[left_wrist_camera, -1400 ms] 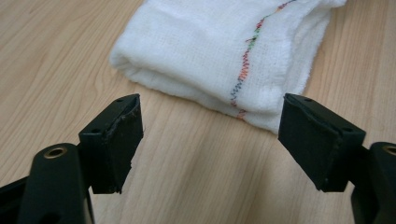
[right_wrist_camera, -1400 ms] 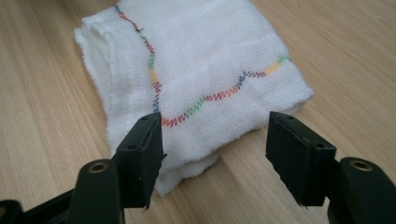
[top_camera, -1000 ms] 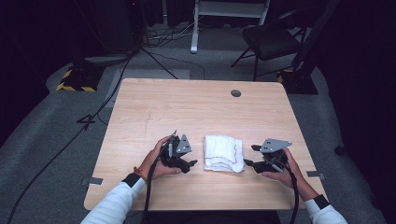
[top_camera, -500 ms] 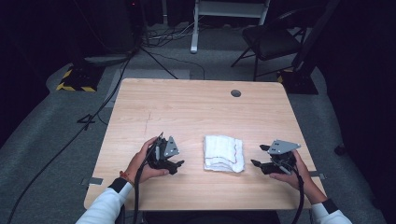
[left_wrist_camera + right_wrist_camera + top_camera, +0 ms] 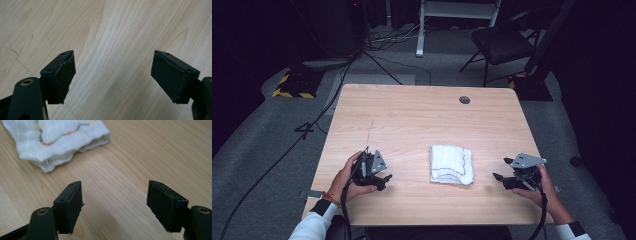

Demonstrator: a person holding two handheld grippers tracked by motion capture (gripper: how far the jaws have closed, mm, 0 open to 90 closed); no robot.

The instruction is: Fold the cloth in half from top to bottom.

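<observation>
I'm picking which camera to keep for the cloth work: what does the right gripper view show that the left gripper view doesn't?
Right gripper view: the folded white cloth with its wavy coloured stitching, lying ahead of the open right hand-held gripper, apart from the jaws. Left gripper view: a faint dark line on the wood, left of the open left hand-held gripper. Both share the bare wooden table and nothing between the jaws.

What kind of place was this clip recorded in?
Probably a recording studio or lab: a lone wooden table on grey carpet, dark surroundings, cables trailing across the floor, an equipment stand and a black chair behind it.
</observation>
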